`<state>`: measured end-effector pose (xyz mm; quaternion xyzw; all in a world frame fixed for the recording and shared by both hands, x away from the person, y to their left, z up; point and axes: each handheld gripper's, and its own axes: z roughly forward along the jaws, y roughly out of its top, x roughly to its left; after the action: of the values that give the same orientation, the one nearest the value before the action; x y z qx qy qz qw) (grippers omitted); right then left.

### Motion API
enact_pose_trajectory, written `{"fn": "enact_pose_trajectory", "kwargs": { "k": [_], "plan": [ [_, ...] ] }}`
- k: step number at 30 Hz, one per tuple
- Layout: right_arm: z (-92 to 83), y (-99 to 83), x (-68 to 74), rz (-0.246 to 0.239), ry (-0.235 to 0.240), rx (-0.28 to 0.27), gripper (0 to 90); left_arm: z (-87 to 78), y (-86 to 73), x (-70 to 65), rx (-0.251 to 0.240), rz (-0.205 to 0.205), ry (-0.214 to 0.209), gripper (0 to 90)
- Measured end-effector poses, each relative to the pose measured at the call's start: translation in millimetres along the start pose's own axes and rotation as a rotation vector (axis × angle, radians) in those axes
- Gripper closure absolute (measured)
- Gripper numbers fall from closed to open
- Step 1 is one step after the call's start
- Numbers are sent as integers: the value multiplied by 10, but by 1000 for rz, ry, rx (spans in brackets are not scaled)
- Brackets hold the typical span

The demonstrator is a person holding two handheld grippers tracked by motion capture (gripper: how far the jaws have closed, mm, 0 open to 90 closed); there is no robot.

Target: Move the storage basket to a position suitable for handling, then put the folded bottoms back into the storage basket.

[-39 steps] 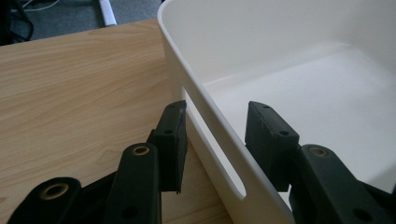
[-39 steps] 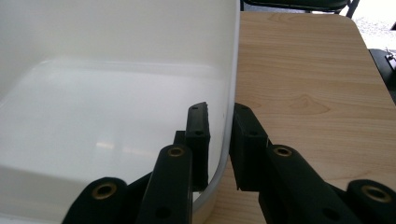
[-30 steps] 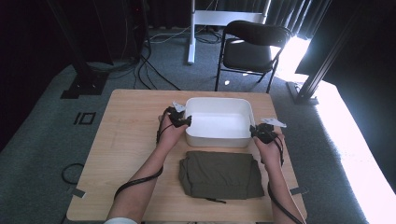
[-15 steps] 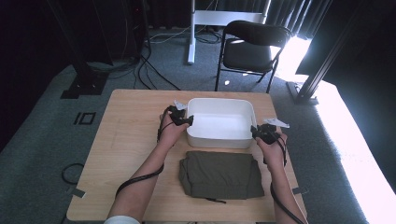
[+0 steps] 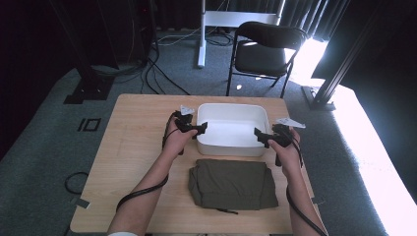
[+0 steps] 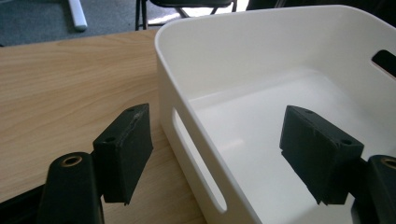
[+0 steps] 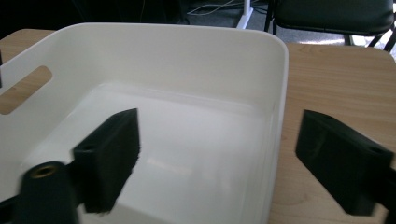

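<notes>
as both grippers straddle the white bin [image 5: 231,129] walls | left gripper [image 6: 215,158] and right gripper [image 7: 219,163] jaws just opened, pads off | we back straight out, no snagging

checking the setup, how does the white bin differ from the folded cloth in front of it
The white bin is a rigid, glossy, open container with slot handles; the folded olive cloth is soft, dark and lies flat. The bin stands farther from the person, with the left gripper and right gripper open astride its end walls; nothing touches the cloth. Both rest on the wooden table.
</notes>
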<state>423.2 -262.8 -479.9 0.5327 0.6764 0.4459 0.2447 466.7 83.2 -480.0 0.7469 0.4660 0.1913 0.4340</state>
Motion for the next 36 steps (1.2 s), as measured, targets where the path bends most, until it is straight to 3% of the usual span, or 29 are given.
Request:
{"fn": "enact_pose_trajectory", "kwargs": {
  "k": [3, 8, 15, 25, 36],
  "plan": [
    [0, 4, 6, -6, -1, -6, 132, -70, -1, -31, 1, 25, -11, 198],
    [-40, 31, -4, 15, 5, -15, 132, -216, -16, -92, 5, 58, -52, 189],
    [-77, 44, 8, -8, 6, -16, 134, -374, -64, -147, 15, 62, -86, 173],
    [-213, 56, 141, -68, 44, -27, 134, -527, -163, -176, 13, 64, -110, 163],
    [-421, -41, 128, -82, 43, -34, 134, -675, -277, -276, 23, 94, -149, 163]
  ]
}}
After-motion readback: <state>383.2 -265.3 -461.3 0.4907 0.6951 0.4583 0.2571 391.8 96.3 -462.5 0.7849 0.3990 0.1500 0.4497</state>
